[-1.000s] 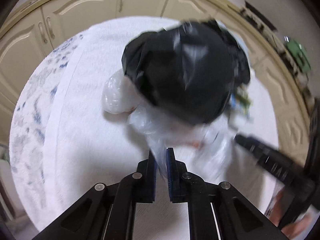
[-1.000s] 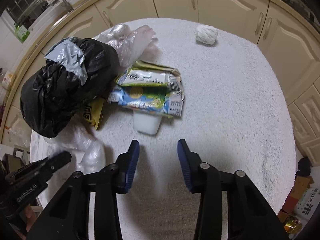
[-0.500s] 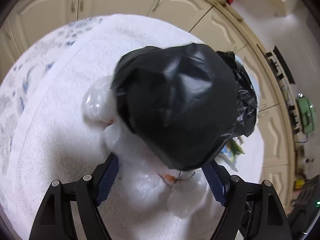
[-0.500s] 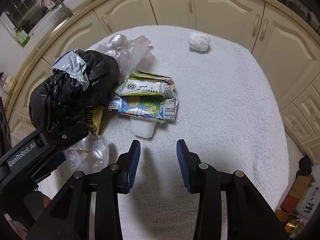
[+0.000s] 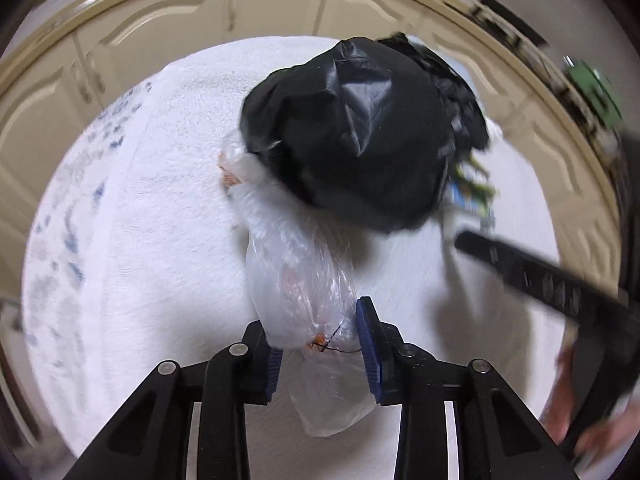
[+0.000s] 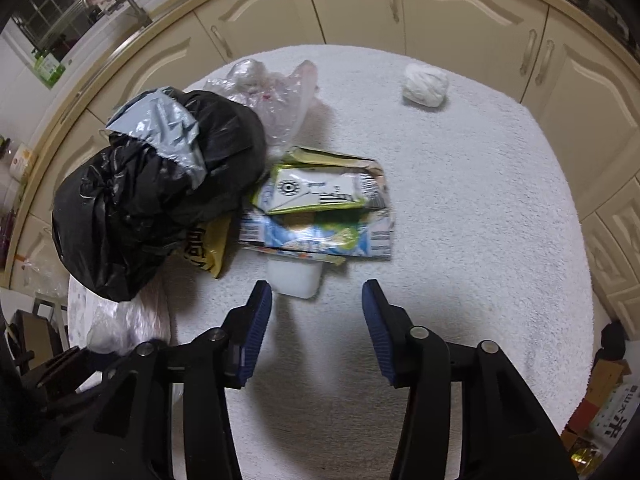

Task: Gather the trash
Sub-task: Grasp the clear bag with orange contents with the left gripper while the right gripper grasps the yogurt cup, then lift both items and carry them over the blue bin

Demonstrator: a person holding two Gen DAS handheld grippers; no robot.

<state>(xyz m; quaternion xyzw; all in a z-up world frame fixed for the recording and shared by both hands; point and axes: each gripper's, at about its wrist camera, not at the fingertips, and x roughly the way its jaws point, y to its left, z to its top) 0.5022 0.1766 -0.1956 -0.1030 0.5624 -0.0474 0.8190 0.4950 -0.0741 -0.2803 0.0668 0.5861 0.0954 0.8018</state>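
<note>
Closing again, my left gripper (image 5: 320,344) clamped the clear plastic bag (image 5: 298,276).
Its long axis ran toward the black trash bag (image 5: 352,132); my right gripper (image 6: 316,320) had widened, empty.

A white fluffy towel (image 6: 460,200) covers the tabletop, ringed by cream cabinet doors (image 6: 460,12) with slim metal handles, while a window (image 6: 60,12) shows at upper left and cardboard boxes (image 6: 608,408) sit on the floor at lower right.

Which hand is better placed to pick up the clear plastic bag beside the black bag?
Left. Its tool has just been closing around the clear plastic bag. The right tool stands open over bare towel, nearer the flattened cartons.
</note>
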